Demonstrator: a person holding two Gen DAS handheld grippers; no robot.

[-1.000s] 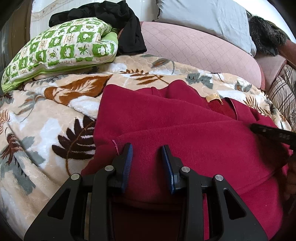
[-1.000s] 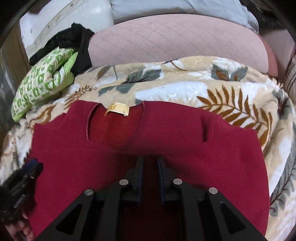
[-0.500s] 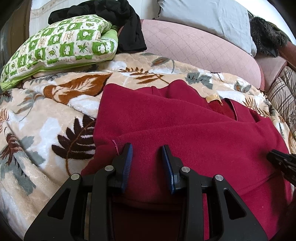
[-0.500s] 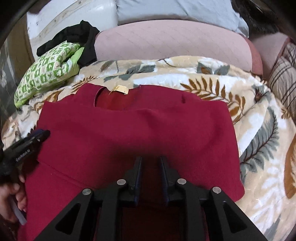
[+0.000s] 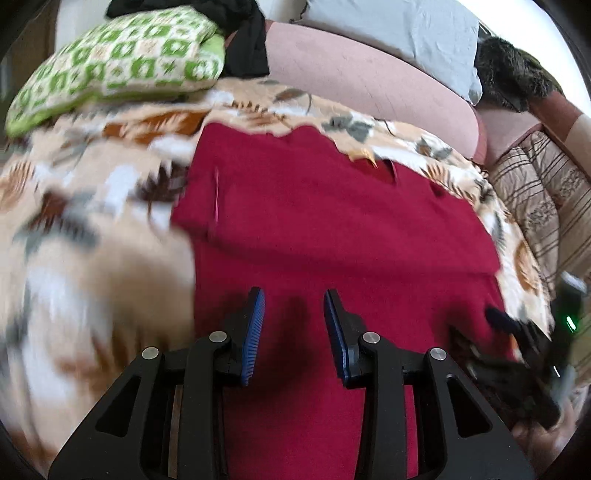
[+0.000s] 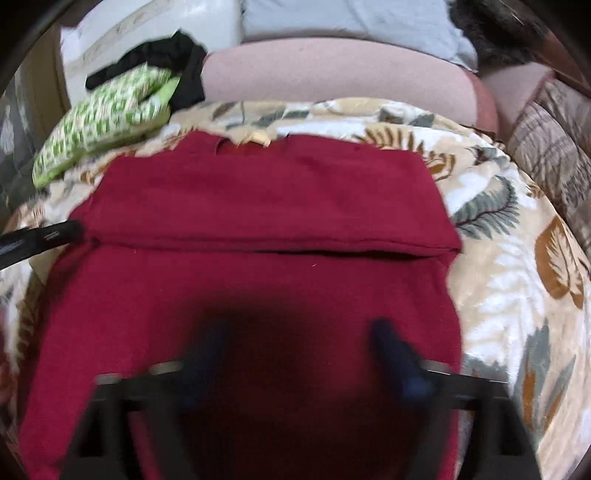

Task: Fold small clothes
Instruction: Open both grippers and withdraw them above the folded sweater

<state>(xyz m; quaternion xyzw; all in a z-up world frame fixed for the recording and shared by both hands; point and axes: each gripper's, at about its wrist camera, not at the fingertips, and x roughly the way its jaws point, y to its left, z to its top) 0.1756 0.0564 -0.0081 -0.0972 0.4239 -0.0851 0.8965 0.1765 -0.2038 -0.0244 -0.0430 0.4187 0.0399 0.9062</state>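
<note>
A dark red garment point(image 5: 332, 229) lies flat on the leaf-patterned blanket point(image 5: 92, 236), its upper part folded down over the lower part; the fold edge runs across the right wrist view point(image 6: 273, 243). A tan label point(image 6: 258, 138) marks the neckline at the far edge. My left gripper point(image 5: 294, 314) is open over the near part of the garment, nothing between its blue pads. My right gripper point(image 6: 299, 343) is open wide and blurred over the near part of the garment; it shows at the right in the left wrist view point(image 5: 517, 332).
A green-and-white patterned pillow point(image 5: 118, 62) and black clothing point(image 5: 243, 44) lie at the far left. A pink cushion point(image 5: 369, 70) and a grey pillow point(image 5: 399, 33) lie behind the blanket. A striped cushion point(image 5: 535, 192) is at the right.
Both grippers have pulled back toward the near edge of the garment. The right gripper has gone from nearly shut to wide open. The left gripper has opened a little wider.
</note>
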